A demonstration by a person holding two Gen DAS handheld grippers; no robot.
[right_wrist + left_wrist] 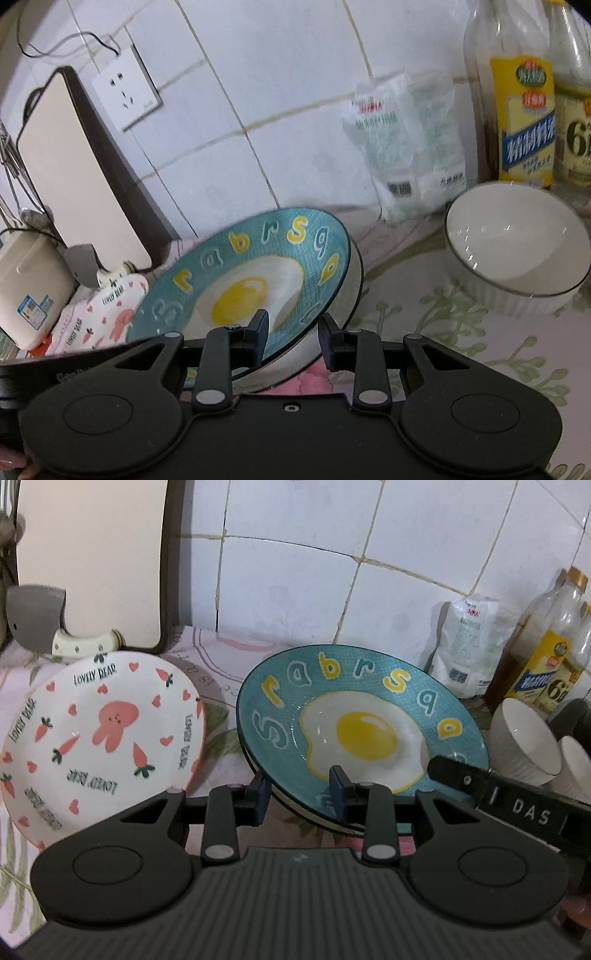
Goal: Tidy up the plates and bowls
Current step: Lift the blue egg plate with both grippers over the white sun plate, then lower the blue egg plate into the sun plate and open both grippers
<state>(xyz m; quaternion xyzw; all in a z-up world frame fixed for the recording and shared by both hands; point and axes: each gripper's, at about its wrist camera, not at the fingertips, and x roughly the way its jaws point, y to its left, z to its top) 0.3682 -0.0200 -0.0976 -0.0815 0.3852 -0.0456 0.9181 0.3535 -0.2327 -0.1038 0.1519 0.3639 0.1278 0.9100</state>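
Teal egg plate rim hidden btwn both grippers' fingers.

Both views were dim and soft, lit from above and in front, with small white glints on the glossy yolk of the egg plate and along the white bowl's rim. Fisheye bending curved the wall tiles and darkened the corners. The right wrist view was smeared with motion blur, and the bottle labels were hard to read.
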